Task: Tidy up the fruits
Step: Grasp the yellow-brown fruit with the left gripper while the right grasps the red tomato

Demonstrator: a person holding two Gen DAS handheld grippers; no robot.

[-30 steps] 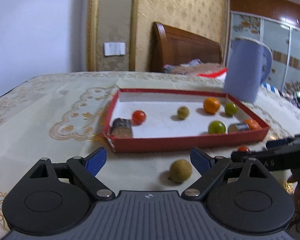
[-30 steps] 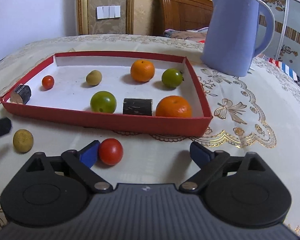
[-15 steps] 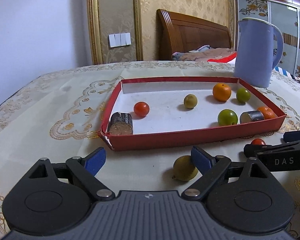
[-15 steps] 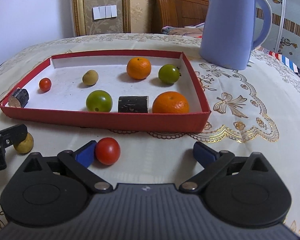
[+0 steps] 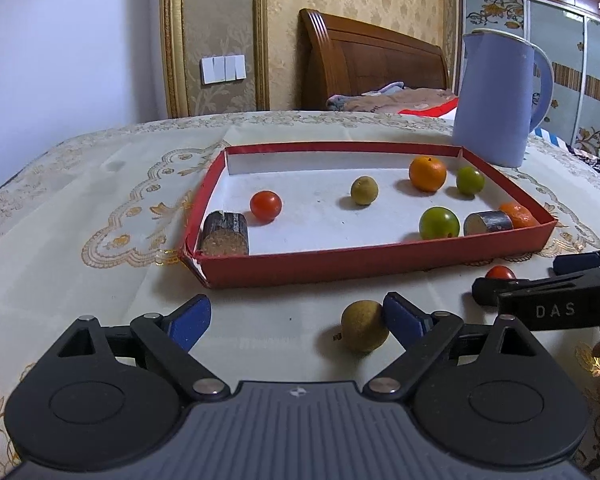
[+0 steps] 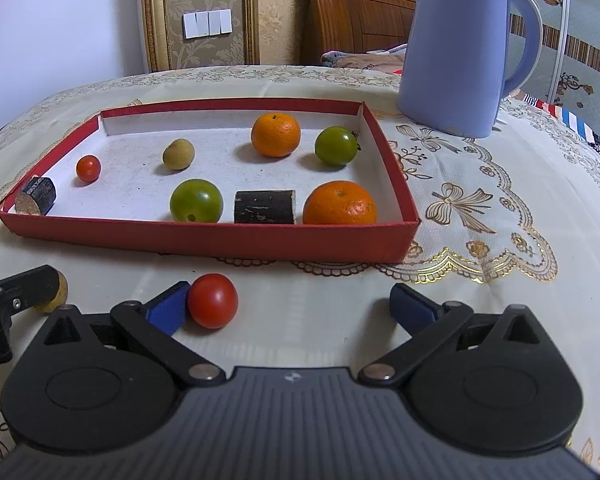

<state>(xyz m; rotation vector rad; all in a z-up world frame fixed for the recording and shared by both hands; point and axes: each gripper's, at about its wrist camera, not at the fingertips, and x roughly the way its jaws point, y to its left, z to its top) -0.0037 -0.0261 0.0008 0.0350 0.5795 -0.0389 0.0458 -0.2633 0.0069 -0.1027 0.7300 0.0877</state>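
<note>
A red tray (image 5: 372, 262) (image 6: 204, 240) holds two oranges, two green fruits, a tan fruit, a small tomato and two dark cane pieces. A tan fruit (image 5: 364, 330) lies on the tablecloth in front of it, against the right finger of my open left gripper (image 5: 298, 318). A red tomato (image 6: 213, 300) lies on the cloth beside the left finger of my open right gripper (image 6: 292, 306). The tomato's top (image 5: 499, 272) shows behind the right gripper in the left wrist view. The tan fruit (image 6: 56, 292) peeks from behind the left gripper in the right wrist view.
A tall blue jug (image 6: 460, 48) (image 5: 496, 100) stands on the cloth behind the tray's right end. The embroidered tablecloth (image 6: 500, 216) spreads right of the tray. A wooden headboard and a wall stand beyond the table.
Both grippers have moved forward and lower toward the loose fruits. The tan fruit now sits against the left gripper's right finger; the tomato is nearer the right gripper's left finger.
</note>
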